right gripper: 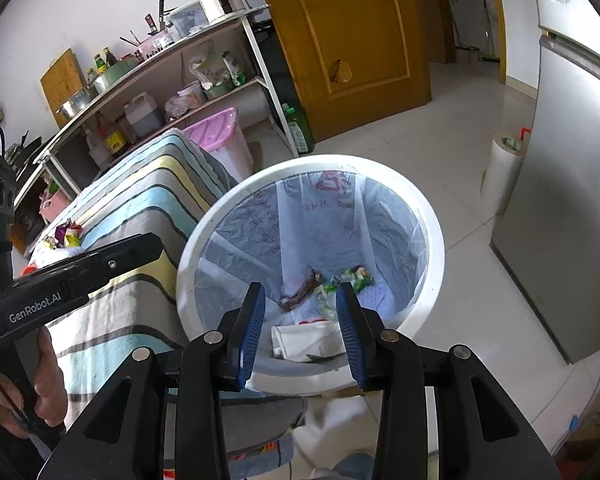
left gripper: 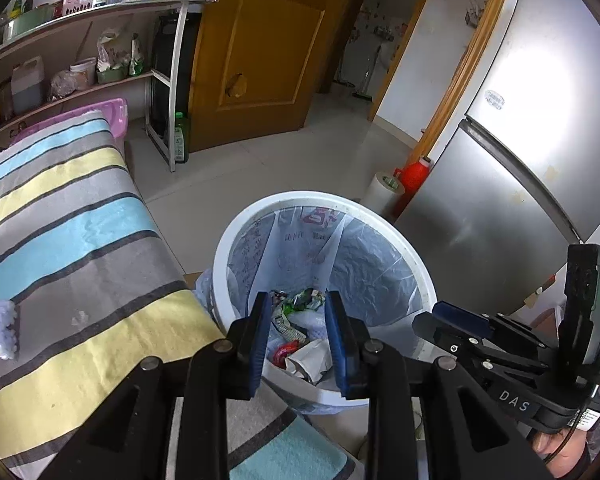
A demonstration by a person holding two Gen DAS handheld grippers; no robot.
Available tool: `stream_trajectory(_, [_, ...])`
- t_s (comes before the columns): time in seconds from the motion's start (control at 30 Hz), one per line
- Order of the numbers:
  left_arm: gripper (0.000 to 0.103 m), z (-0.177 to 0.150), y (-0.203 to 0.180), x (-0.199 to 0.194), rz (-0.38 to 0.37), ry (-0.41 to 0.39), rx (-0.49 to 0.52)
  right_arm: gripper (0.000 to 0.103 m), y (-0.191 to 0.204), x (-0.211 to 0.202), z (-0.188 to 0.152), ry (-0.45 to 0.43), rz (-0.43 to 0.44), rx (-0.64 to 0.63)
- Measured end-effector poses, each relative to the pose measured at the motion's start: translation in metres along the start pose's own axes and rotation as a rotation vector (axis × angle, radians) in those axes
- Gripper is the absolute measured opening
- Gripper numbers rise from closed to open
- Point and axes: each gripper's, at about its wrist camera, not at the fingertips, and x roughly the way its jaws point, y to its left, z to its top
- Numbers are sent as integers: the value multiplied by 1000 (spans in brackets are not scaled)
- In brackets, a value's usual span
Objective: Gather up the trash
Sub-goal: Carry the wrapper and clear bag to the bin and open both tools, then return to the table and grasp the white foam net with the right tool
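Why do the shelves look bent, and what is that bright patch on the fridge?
Left wrist view: fisheye lens bows the metal kitchen shelves; glare whitens the tall silver fridge. Right wrist view: same bowing, dark corners, and the white lined trash bin stays sharp.

- The bin [left gripper: 420, 276] looked like smooth white plastic, lined with a thin, crinkled translucent bag [left gripper: 364, 248].
- Beside the bin, the striped cover [left gripper: 80, 240] was matt woven cloth.
- Behind the bin, the door [left gripper: 260, 48] was glossy wood.
- Right of the bin, the fridge [left gripper: 512, 152] showed brushed metal.
- Floor tiles [right gripper: 452, 120] shone.
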Motion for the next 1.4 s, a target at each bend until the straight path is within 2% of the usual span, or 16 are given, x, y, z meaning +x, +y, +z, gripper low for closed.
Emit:
stream_trajectory(0.27, [29, -12, 10, -30, 22, -42, -11, 38, 20, -19, -2, -25, 15, -47])
stream_trajectory(0.9, [30, -51, 43, -111, 85, -146, -55, 38, 99, -48, -24, -64, 90, -202])
stream_trajectory(1.23, [32, -77, 67, -136, 146, -191, -105, 38, 133, -41, -37, -73, 132, -282])
stream_trajectory(1.4, [38, -90, 86, -146, 176, -201, -145, 38, 147, -32, -41, -55, 169, -293])
